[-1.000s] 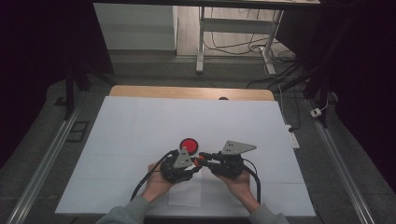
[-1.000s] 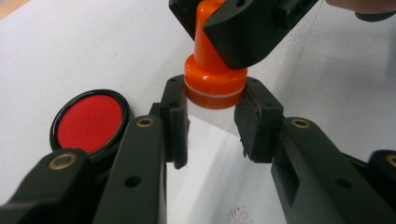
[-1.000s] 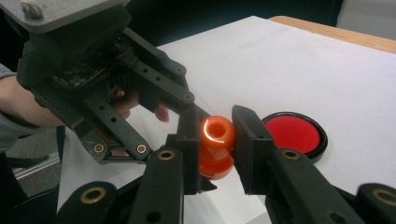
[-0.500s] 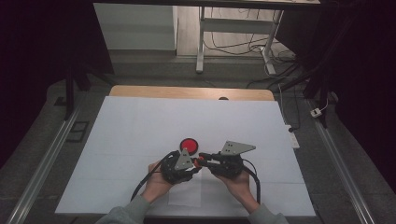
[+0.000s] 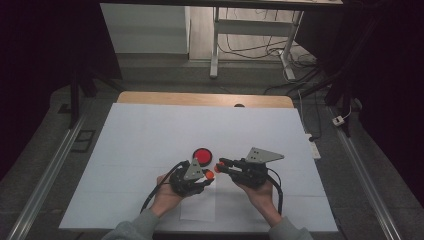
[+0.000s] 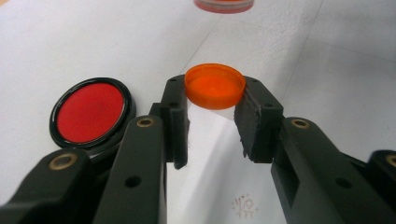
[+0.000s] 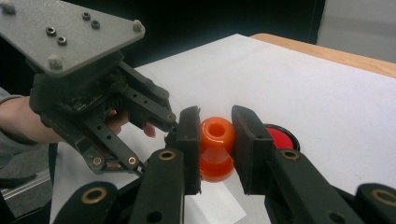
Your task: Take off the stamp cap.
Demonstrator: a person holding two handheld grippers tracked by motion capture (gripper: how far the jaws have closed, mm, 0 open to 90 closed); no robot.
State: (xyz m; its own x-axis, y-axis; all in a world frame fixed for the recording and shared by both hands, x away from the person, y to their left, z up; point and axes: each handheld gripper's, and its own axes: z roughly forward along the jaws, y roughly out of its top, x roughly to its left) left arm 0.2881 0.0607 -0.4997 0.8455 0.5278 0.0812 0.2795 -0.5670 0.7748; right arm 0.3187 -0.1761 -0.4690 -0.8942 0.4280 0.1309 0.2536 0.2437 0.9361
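Hands low at the table's near edge, a gripper in each. Left gripper [image 6: 212, 116]: jaws clamped on a shallow orange plastic cap [image 6: 215, 85], smooth, round. Right gripper [image 7: 215, 140]: jaws clamped on a small orange plastic bottle [image 7: 216, 148], waisted, its mouth open. Both pieces meet above the white paper sheet [image 5: 150, 130]. Step judged: cap and bottle being joined or parted; next calls for a careful twist. Beyond: glossy round red disc in a black rim [image 5: 202, 155], lying flat.
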